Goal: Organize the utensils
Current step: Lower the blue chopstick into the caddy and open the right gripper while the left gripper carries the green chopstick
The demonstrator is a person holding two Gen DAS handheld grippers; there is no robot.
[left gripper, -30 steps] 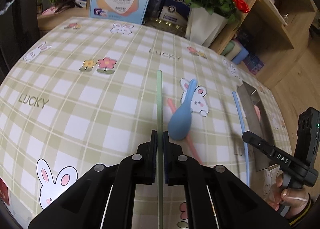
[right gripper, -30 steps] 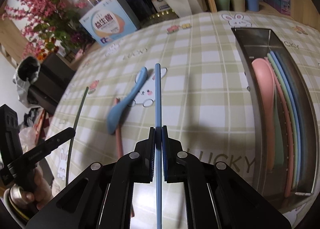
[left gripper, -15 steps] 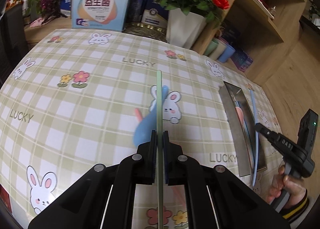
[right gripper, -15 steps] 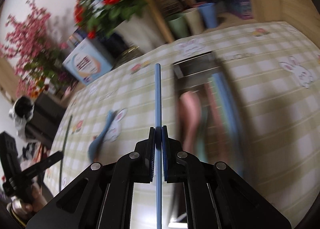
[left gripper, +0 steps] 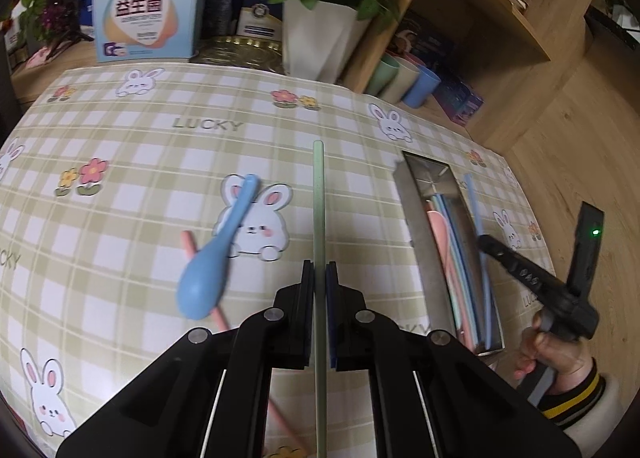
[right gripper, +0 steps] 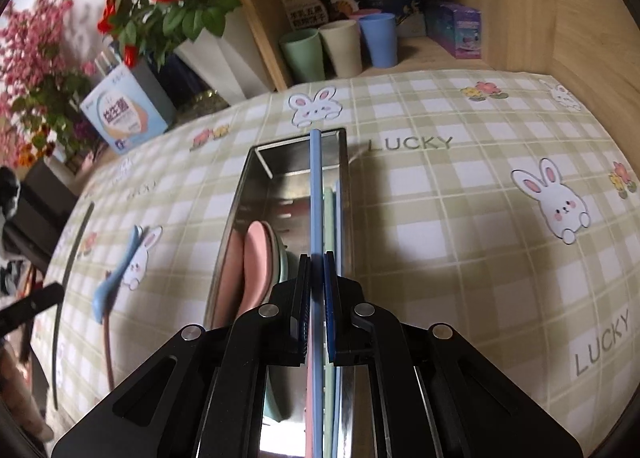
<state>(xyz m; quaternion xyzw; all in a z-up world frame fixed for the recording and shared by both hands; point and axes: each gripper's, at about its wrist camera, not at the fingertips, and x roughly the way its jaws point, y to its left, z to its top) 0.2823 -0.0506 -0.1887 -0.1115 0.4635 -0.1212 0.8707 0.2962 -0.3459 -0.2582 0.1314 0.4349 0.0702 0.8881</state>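
My left gripper (left gripper: 319,278) is shut on a green chopstick (left gripper: 318,194) and holds it above the checked tablecloth, left of the steel tray (left gripper: 416,218). My right gripper (right gripper: 316,270) is shut on a blue chopstick (right gripper: 315,186) and holds it lengthwise over the steel tray (right gripper: 240,194). The tray holds a pink spoon (right gripper: 256,254) and several coloured utensils. A blue spoon (left gripper: 216,258) lies across a pink chopstick (left gripper: 188,242) on the cloth. The blue chopstick (left gripper: 478,226) and right gripper also show in the left wrist view.
A white vase of red roses (left gripper: 316,38), a blue-and-white box (left gripper: 146,14) and three cups (right gripper: 340,50) on a wooden shelf stand along the table's far edge. A wooden wall (right gripper: 580,18) rises on the right.
My right gripper has carried the blue chopstick rightward from over the cloth to above the tray. My left gripper has moved right with the green chopstick, past the blue spoon.
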